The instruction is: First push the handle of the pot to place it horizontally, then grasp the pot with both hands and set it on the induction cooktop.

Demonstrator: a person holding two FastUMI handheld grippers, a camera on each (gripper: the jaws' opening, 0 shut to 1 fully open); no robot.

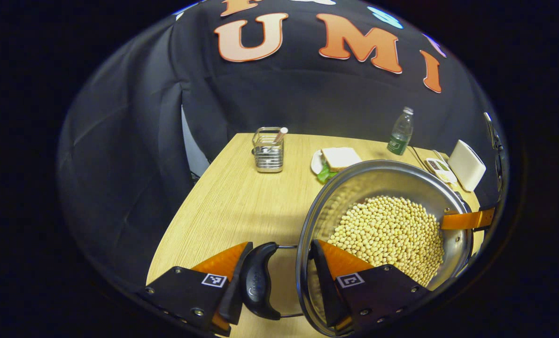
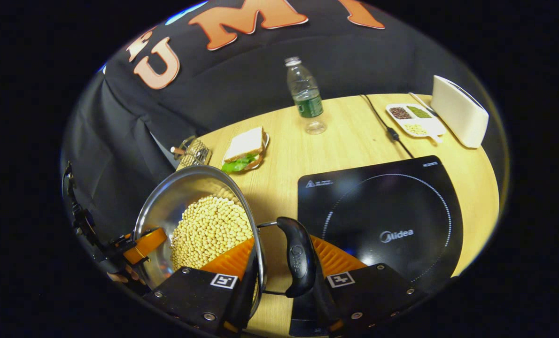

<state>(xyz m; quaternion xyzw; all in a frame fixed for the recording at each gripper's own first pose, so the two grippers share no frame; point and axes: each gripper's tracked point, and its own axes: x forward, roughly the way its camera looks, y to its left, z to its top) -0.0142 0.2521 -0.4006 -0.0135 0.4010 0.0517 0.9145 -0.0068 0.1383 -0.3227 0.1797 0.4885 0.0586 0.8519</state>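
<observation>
A steel pot (image 1: 383,180) (image 2: 185,197) holds a heap of soybeans (image 1: 392,234) (image 2: 211,230) and casts a shadow on the wooden table (image 1: 232,206). My left gripper (image 1: 282,244) is shut on the pot, one finger against the black side handle (image 1: 258,281), the other inside the rim. My right gripper (image 2: 284,241) grips the opposite black handle (image 2: 298,263) and rim the same way. Each gripper appears at the pot's far side in the other's view. The black induction cooktop (image 2: 383,220) lies just right of the pot in the right gripper view.
A plate with a sandwich (image 2: 244,145), a wire utensil holder (image 1: 268,150), a plastic bottle (image 2: 305,94), a small tray of beans (image 2: 413,117), a white box-like appliance (image 2: 458,110) and the cooktop's cord (image 2: 385,126) sit toward the back of the table.
</observation>
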